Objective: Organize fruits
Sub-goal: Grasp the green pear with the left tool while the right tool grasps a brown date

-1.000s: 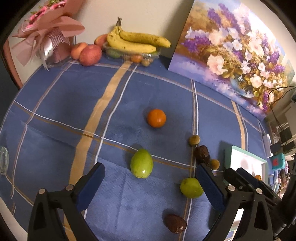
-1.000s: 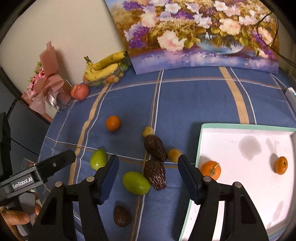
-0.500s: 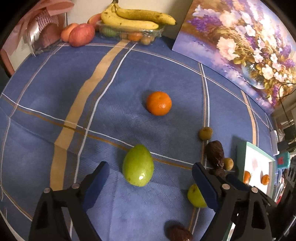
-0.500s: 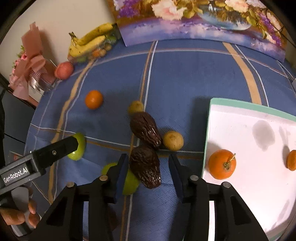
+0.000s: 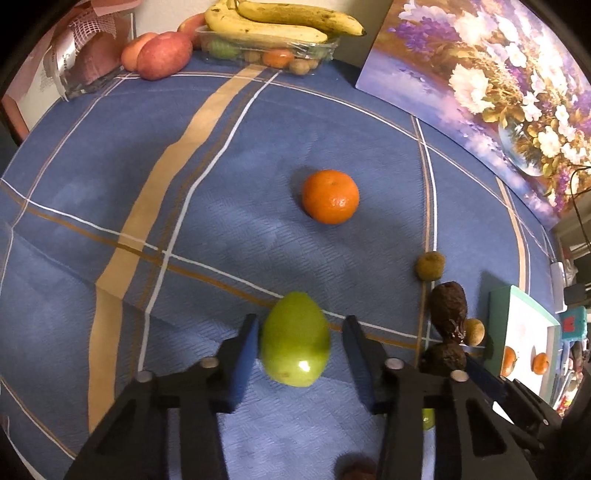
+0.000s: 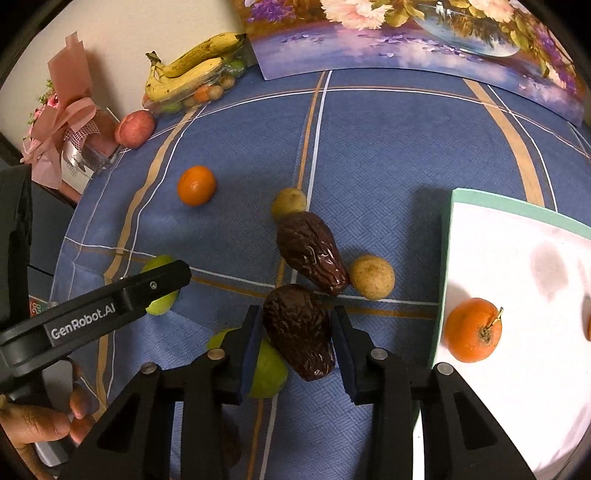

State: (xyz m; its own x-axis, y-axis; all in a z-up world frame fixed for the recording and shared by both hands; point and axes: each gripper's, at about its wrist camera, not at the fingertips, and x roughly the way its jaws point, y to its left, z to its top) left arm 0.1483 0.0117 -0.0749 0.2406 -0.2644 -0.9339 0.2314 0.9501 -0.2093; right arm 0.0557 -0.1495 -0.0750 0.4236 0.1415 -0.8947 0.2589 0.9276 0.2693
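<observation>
A green fruit (image 5: 295, 347) lies on the blue checked cloth between the fingers of my left gripper (image 5: 301, 325). Its jaws are closing: the left pad touches the fruit and a thin gap shows at the right pad. My right gripper (image 6: 296, 315) is closing too, with both pads against a dark wrinkled fruit (image 6: 299, 328) that rests on the cloth. A second dark fruit (image 6: 312, 251) lies just beyond, and a second green fruit (image 6: 266, 369) sits under the right gripper's left finger. A white tray (image 6: 517, 206) with a teal rim holds an orange fruit (image 6: 472, 330).
A tangerine (image 5: 330, 196) sits mid-cloth. Two small brown round fruits (image 6: 289, 203) (image 6: 372, 277) flank the dark ones. Bananas (image 5: 273, 26) on a clear box, apples (image 5: 162, 55), a pink gift box (image 6: 66, 129) and a flower painting (image 5: 480, 92) line the back. A hand (image 6: 37, 424) holds the left gripper.
Both grippers have come down toward the cloth and narrowed. The left one now straddles the green fruit; the right one has closed in on the nearer dark fruit.
</observation>
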